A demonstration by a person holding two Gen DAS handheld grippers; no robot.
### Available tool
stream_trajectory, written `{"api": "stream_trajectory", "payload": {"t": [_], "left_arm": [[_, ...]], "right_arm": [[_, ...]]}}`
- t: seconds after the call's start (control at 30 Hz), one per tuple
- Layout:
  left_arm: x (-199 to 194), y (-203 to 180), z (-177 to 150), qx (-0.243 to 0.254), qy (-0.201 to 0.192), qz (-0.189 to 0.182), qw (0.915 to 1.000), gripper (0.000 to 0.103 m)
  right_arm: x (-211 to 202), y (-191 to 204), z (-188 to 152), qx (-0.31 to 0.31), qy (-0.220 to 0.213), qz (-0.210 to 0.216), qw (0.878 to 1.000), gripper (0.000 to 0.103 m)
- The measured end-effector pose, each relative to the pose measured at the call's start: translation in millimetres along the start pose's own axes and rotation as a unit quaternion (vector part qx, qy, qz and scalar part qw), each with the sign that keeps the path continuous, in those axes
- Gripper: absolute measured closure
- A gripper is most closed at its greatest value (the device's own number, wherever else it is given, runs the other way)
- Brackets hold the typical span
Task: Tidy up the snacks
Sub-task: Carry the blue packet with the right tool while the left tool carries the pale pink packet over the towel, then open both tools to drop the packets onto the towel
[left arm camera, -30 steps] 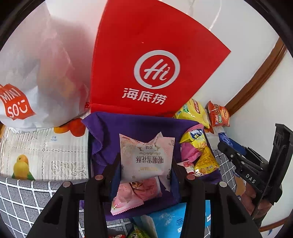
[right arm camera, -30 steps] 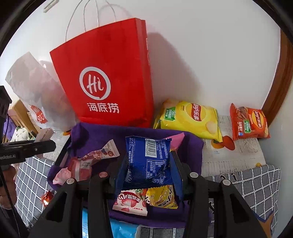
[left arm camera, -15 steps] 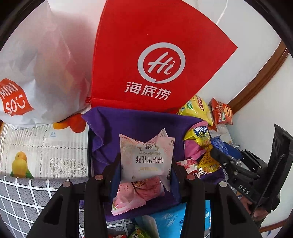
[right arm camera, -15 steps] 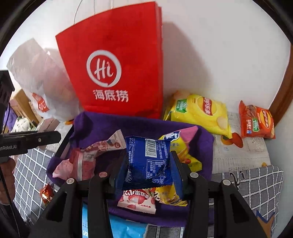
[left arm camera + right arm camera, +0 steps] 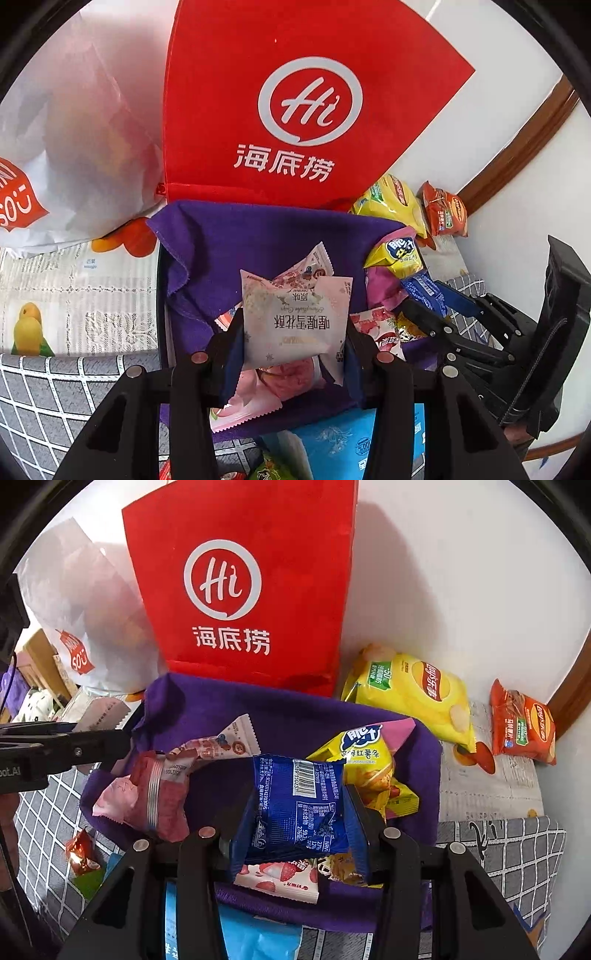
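My left gripper (image 5: 293, 332) is shut on a pale pink snack packet (image 5: 295, 317) and holds it over the basket lined with purple cloth (image 5: 258, 240). My right gripper (image 5: 299, 819) is shut on a blue snack packet (image 5: 299, 805) above the same basket's purple cloth (image 5: 295, 716). Several snacks lie inside: pink packets (image 5: 159, 797), a yellow sweet-potato-stick bag (image 5: 365, 768) and a strawberry packet (image 5: 280, 880). In the right wrist view the left gripper's fingers (image 5: 74, 746) reach in from the left edge. The blue packet (image 5: 421, 291) also shows at the basket's right side in the left wrist view.
A red paper bag (image 5: 240, 583) stands against the wall right behind the basket, with a white plastic bag (image 5: 81, 602) to its left. A yellow chips bag (image 5: 413, 690) and an orange chips bag (image 5: 524, 723) lie at the right. A blue pack (image 5: 340, 443) sits in front; a small red candy (image 5: 81, 853) lies left.
My right gripper has come down and in over the basket with the blue packet, rolling slightly. The left gripper has stayed nearly still with its pale packet.
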State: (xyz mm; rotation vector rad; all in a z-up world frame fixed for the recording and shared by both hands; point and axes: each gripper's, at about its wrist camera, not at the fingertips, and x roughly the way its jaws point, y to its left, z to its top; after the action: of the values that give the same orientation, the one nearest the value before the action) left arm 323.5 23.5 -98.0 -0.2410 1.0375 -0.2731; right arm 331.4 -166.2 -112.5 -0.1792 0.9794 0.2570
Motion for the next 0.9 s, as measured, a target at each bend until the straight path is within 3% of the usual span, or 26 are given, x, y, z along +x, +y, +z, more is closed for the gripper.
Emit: {"api": "stream_trajectory", "payload": {"t": [0.3,0.43,0.9], "left_arm": [[12,-5,-2,0.007,0.016,0.003,0.9998,0.059],[17,-9,-3,0.013,0.023,0.003,0.9996,0.059],[25,-21,-7,0.037,0.032,0.012,0.9987,0.055]], "right_arm": [[12,5,-2,-0.016,0.025,-0.009,1.0,0.055],[11,3,-2,-0.014,0.026,-0.011,0.999,0.039],[-22,-15,6,0.018,-0.033,-0.012,0.999,0.036]]}}
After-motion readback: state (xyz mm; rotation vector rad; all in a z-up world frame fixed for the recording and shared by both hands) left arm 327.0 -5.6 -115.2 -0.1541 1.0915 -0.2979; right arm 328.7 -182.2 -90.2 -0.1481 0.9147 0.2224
